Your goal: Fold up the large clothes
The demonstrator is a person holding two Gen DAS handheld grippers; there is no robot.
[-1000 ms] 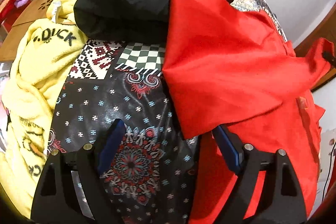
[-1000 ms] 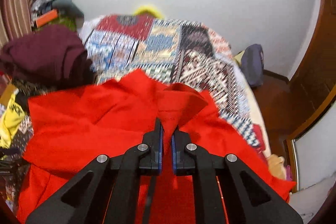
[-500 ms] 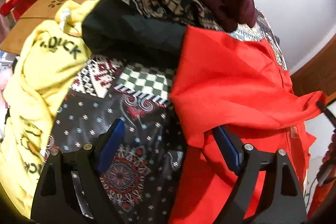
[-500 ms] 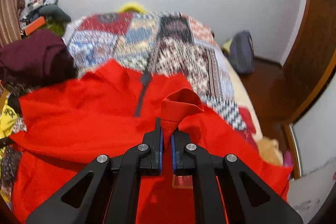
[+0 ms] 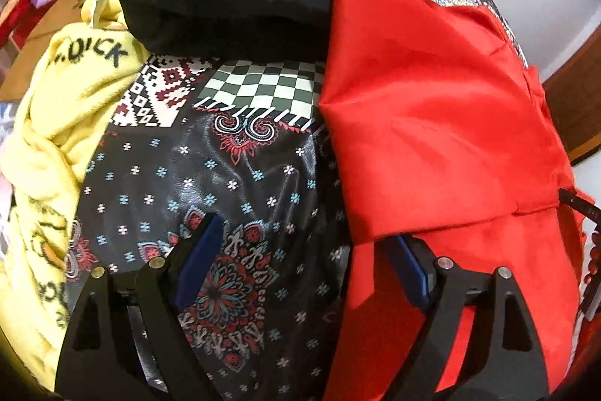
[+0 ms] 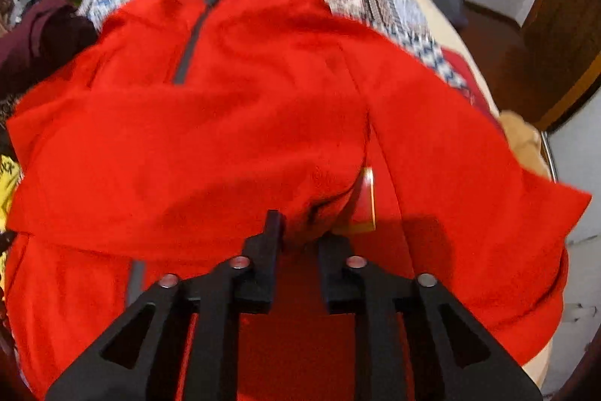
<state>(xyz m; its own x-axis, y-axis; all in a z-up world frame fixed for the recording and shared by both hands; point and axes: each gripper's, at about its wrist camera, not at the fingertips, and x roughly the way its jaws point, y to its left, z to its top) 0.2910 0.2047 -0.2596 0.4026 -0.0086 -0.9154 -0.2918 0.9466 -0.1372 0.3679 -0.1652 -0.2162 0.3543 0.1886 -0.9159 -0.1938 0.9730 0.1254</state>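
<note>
**Red fleece top, one side folded over, lying on the patterned bed**

Red fleece top lies spread across a bed covered with a patchwork bedspread. One side of it is turned over the middle, and a dark zip runs down from the collar at the far end. We judge that this first fold is laid so the top narrows before it is folded shorter.

Our right gripper points steeply down at the near edge of the folded flap. Its fingers have just been opening and now stand slightly apart; red cloth bulges just ahead of the tips, but they no longer pinch it. We judge they are letting the flap settle in place.

Our left gripper hovers over the top's left edge, fingers wide apart and holding nothing. One finger shows against the bedspread; the other is partly tucked under the flap's corner, probably ready to steady or smooth it.

A yellow fleece and a black garment lie beside the top, clear of the folding area.
</note>
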